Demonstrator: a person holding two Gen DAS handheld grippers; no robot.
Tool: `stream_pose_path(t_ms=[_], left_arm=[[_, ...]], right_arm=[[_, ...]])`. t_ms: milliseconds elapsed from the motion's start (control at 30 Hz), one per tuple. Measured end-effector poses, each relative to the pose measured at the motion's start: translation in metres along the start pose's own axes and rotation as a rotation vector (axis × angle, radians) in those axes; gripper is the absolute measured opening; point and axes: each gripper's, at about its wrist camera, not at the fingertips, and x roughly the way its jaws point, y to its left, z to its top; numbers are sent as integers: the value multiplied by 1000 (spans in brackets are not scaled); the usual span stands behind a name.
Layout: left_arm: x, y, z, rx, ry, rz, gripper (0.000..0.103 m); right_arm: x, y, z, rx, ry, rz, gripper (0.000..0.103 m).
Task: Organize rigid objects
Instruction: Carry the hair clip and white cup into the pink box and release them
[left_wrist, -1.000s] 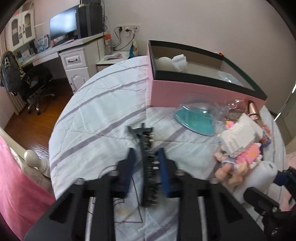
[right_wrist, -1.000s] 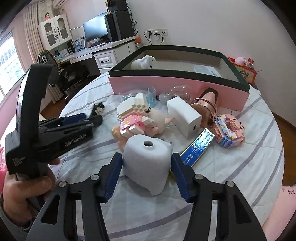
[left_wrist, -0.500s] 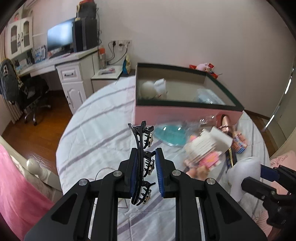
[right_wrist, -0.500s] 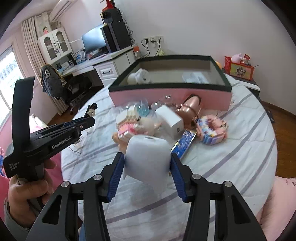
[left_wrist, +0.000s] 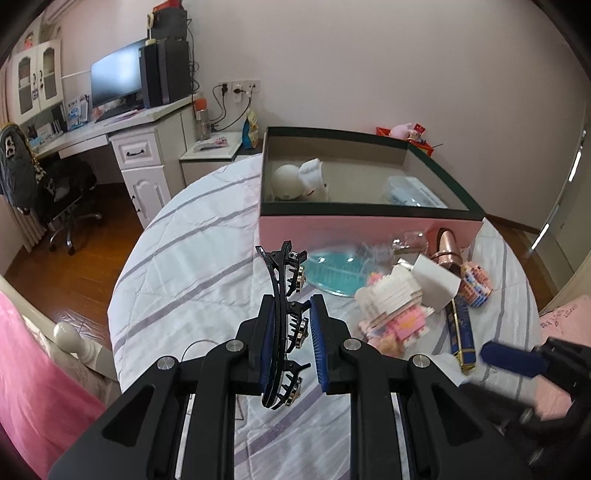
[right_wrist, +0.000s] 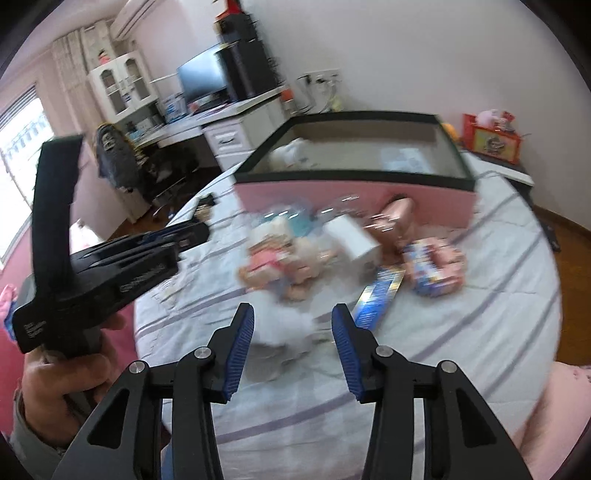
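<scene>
My left gripper (left_wrist: 291, 334) clamps the black hair claw (left_wrist: 286, 314) — long axis running near-to-far toward the pink box (left_wrist: 369, 230), far right. My right gripper's (right_wrist: 293, 339) jaws part-open; grip on the blurred white thing (right_wrist: 284, 321) unclear.

Your right wrist view is smeared: the white object (right_wrist: 284, 325) between the right gripper's (right_wrist: 291, 328) blue pads (right_wrist: 240, 347) is a pale blur, so you cannot tell whether they press it. The toys (right_wrist: 280, 258) behind are unreadable. In your left view, the pads hide the hair clip's (left_wrist: 284, 295) middle.
</scene>
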Motion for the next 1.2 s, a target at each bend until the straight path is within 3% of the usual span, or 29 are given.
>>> stream_pose_path(t_ms=[167,367,500,600,933,1200], left_arm=[[1,5,-5,-7,8,4,19],[3,4,-9,-10,14,-8,19],[1,2,-10,-8,12,-15,19],[-1,3,-11,-3,12,-11,19],[-10,-2,-4,11,-13,-8,19],[-19,-17,30,36,-65,-23,19]], right_arm=[[30,12,1,-43,47,-76,54],[39,20,3,-146,54,-135,55],[54,18,-4,-154,92,-185,70],[53,10,-11,-109,76,-137,62],[18,6,-7,-64,3,-58,62],[-22,-5,35,-52,-92,-34,62]])
